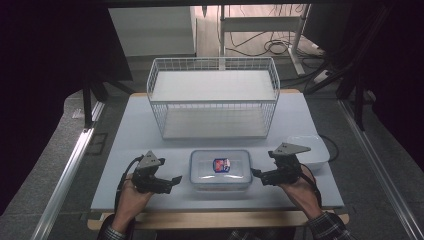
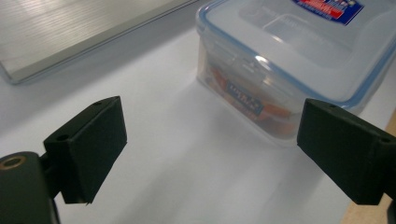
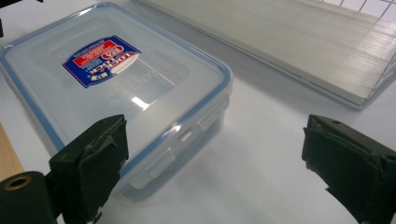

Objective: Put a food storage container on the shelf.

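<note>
A clear plastic box [image 1: 220, 169] with a blue-rimmed lid and a red and blue label stands on the table near the front edge. My left gripper [image 1: 171, 181] lies just left of it, jaws open and pointing at the box's left end. My right gripper [image 1: 257, 174] sits at the box's right end, also open. In the left gripper view the box [image 2: 280, 56] lies ahead and to the right of the left gripper [image 2: 215, 154], with nothing between the jaws. In the right gripper view the box [image 3: 112, 79] lies ahead left of the right gripper [image 3: 219, 168]; its latched end sits beside the left jaw.
A white wire basket [image 1: 213, 95] with a pale floor board [image 3: 289, 42] stands behind the box at mid table. A white dish [image 1: 311, 148] sits at the right, behind my right gripper. The pale blue table top [image 1: 135, 135] ends in a wooden front edge.
</note>
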`<state>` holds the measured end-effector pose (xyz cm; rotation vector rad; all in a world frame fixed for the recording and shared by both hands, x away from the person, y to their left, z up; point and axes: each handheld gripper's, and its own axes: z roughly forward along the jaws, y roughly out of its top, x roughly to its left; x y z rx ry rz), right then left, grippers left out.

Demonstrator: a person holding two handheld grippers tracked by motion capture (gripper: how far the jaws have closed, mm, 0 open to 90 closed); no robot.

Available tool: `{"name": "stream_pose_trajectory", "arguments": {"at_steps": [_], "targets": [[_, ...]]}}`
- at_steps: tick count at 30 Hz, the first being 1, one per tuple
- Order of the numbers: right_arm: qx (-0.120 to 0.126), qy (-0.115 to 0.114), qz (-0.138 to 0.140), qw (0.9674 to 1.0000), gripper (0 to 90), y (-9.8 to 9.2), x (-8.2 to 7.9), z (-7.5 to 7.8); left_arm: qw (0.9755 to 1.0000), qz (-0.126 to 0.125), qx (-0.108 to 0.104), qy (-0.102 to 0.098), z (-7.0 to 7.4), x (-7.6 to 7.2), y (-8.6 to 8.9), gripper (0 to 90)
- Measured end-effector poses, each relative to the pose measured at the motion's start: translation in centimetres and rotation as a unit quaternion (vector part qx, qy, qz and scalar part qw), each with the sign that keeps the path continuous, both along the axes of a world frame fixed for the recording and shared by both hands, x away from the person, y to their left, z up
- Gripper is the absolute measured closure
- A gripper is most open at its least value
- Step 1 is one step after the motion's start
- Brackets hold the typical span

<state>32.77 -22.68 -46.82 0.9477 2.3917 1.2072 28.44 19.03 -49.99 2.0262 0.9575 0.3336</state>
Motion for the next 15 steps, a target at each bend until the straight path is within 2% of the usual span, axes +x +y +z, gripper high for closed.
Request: {"name": "stream_pose_trajectory", "arguments": {"at_steps": [4,6,9,10,11,12,15], "targets": [[0.014,0.015,0.002,0.9998,3.4,0.7,0.0,0.3,0.9999,-0.004,0.006,0.011,0.6,0.4,-0.6,8.7],[0.020,0.024,0.009,0.9994,3.8,0.9,0.2,0.4,0.9995,-0.013,0.017,0.021,1.0,0.8,-1.4,8.5],[0.005,0.023,0.016,0.9996,5.7,1.4,0.3,0.4,0.9993,-0.021,0.024,0.022,1.2,1.1,-2.1,6.4],[-0.001,0.022,0.017,0.9996,6.3,1.6,0.3,0.4,0.9992,-0.029,0.016,0.025,1.5,1.4,-2.8,7.0],[-0.001,0.022,0.017,0.9996,6.3,1.6,0.3,0.4,0.9992,-0.029,0.016,0.025,1.5,1.4,-2.8,7.6],[-0.015,0.017,0.023,0.9995,8.5,2.0,0.4,0.5,0.9989,-0.034,0.019,0.025,1.6,1.6,-3.1,7.5],[-0.018,0.013,0.025,0.9994,10.8,2.4,0.4,0.5,0.9984,-0.042,0.024,0.028,2.0,2.3,-4.1,8.4]]}}
